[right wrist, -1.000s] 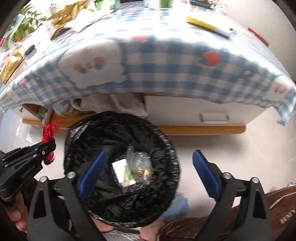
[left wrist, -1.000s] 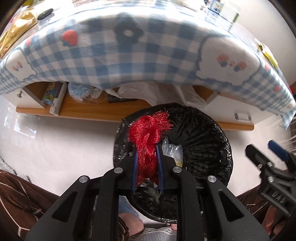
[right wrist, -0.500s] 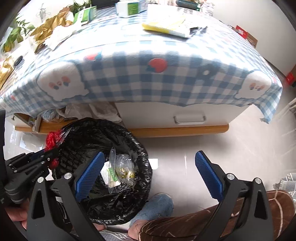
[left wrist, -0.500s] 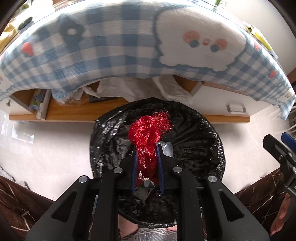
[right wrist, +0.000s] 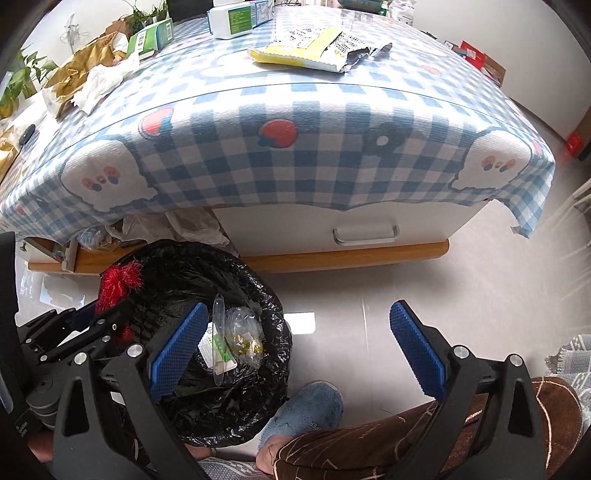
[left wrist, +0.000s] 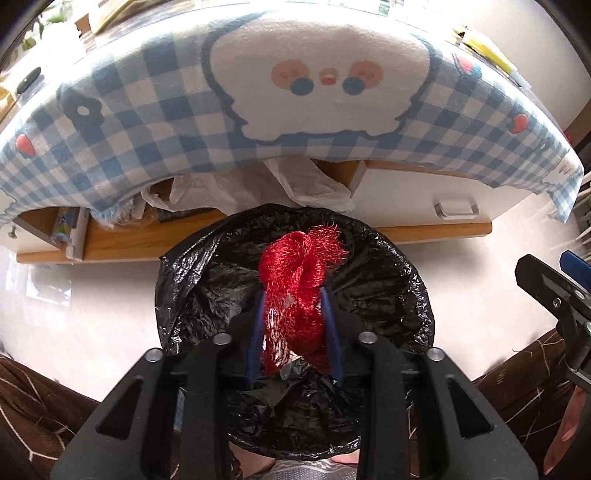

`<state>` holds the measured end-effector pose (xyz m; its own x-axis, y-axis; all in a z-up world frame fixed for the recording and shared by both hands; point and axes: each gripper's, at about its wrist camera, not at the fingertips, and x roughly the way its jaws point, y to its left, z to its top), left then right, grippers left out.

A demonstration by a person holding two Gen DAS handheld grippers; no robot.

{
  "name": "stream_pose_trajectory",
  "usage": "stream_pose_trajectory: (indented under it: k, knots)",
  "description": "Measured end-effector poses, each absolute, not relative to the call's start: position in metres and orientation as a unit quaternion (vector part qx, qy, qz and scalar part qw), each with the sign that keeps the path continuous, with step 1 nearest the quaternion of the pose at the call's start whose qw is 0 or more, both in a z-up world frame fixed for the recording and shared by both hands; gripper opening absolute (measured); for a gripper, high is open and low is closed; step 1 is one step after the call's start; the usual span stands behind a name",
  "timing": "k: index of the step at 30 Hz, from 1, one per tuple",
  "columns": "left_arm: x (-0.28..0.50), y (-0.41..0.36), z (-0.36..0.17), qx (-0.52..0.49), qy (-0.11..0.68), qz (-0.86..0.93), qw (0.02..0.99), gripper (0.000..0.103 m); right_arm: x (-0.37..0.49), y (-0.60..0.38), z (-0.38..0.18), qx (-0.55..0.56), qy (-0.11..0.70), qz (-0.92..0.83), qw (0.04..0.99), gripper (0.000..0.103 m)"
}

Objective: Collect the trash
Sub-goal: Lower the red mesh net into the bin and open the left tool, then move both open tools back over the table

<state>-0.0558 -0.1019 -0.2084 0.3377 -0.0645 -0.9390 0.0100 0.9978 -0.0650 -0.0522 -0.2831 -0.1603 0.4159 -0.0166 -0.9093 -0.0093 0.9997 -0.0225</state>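
A red mesh net bunched into a knot sits between the blue pads of my left gripper, right over the black-bagged trash bin. The jaws are opening, and the net still touches both pads. In the right wrist view the net and left gripper hang at the bin's left rim. Inside the bin lie a clear plastic bag and a paper label. My right gripper stands wide open and empty over the bin's right edge and the floor.
A low table with a blue checked cloth stands behind the bin. On it lie a yellow packet, gold wrapping with tissue and boxes. A person's blue slipper and brown trouser leg are beside the bin.
The left gripper has moved with the red net from the bin's left side to over its middle, and its pads stand wider apart. The right gripper drew away to the right, still open.
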Motion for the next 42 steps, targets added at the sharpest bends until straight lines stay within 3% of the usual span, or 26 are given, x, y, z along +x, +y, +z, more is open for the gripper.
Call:
stream_pose_trajectory:
  k: [8,21,26,42]
  knots:
    - [-0.057,-0.092,-0.193,-0.021,0.561,-0.02,0.827,0.064,-0.054,-0.283,-0.153,-0.005,0.527,-0.002,0.85,0.095]
    - [-0.056,-0.071,-0.137,-0.036,0.507,-0.013,0.861,0.092,-0.056,-0.288,-0.11,0.013,0.49,0.005,0.871,0.095]
    - [-0.057,-0.067,-0.111,-0.036,0.486,-0.012,0.873,0.097,-0.058,-0.286,-0.09,0.017,0.477,0.006,0.879,0.095]
    - [-0.016,-0.053,-0.043,-0.027,0.459,-0.013,0.888,0.097,-0.019,-0.299,-0.039,0.023,0.463,-0.003,0.886,0.095]
